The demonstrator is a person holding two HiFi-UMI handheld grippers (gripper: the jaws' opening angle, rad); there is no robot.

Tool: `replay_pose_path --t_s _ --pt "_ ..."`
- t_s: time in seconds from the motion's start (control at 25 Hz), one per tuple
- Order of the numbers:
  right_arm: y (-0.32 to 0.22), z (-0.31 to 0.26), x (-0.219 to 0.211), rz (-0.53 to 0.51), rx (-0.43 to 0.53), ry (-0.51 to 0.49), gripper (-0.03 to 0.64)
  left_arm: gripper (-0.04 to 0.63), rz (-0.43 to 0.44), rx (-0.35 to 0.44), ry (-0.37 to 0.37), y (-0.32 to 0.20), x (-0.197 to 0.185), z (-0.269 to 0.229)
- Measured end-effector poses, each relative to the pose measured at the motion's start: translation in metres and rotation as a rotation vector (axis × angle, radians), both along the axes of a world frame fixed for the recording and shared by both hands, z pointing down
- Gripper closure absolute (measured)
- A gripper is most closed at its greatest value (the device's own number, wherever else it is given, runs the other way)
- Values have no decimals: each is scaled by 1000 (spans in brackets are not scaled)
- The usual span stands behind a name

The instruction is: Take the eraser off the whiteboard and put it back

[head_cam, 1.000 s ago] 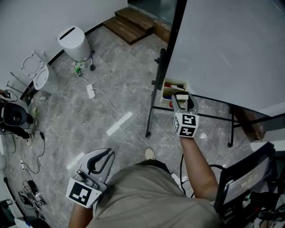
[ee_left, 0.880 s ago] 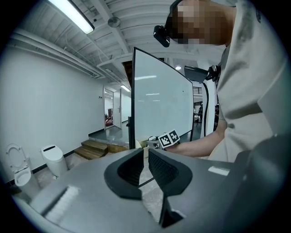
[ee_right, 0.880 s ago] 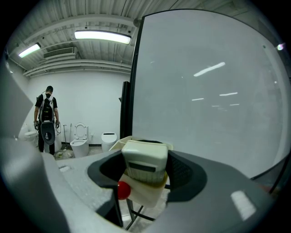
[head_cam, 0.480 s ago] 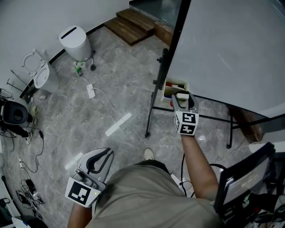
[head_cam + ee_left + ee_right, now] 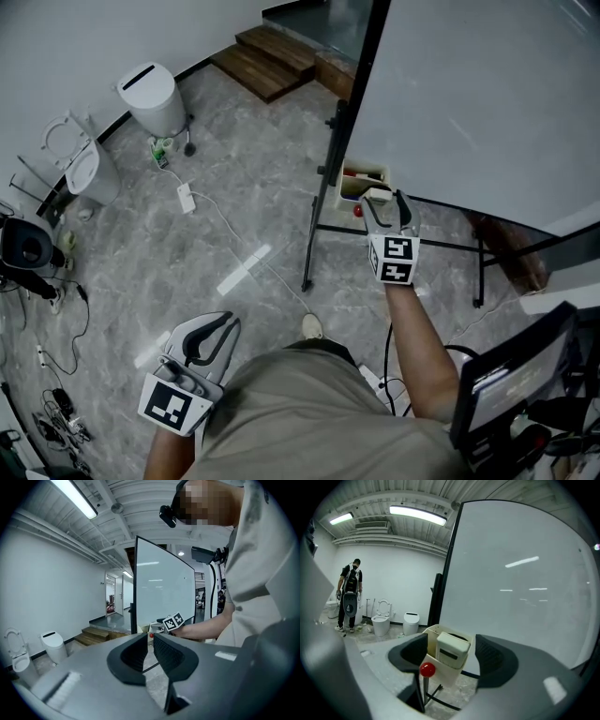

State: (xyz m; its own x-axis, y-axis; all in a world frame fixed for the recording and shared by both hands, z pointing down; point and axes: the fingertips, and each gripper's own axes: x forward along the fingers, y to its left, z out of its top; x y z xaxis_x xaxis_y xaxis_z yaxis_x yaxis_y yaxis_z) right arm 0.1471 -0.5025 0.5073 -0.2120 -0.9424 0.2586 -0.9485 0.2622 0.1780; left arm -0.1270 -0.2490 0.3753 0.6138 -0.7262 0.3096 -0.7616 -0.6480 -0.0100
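The eraser (image 5: 451, 649) stands with its lower half hidden inside the cream tray (image 5: 443, 676). In the head view the right hand-held gripper (image 5: 384, 204) covers part of that tray. The whiteboard (image 5: 487, 94) runs off the top and right edges.

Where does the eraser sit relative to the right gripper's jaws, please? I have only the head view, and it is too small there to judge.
Observer: In the right gripper view the eraser stands in the cream tray, between the jaws of the right gripper, which have just been opening; neither pad touches it.
Operator: Thank you. Is anyone else in the room?
Observer: Yes, a person wearing a backpack stands far off, near a white toilet.
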Motion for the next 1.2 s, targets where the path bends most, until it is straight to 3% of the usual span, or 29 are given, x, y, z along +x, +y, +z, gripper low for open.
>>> replay_pose_path --t_s 0.44,0.92,1.2 --pt "105 -53 -14 11 49 61 307 549 70 39 66 56 -17 -5" --pt "295 -88 -90 -120 -44 21 308 549 192 3 115 147 -41 11" --pt "379 -97 -104 -227 -78 28 314 549 245 -6 110 190 -24 13"
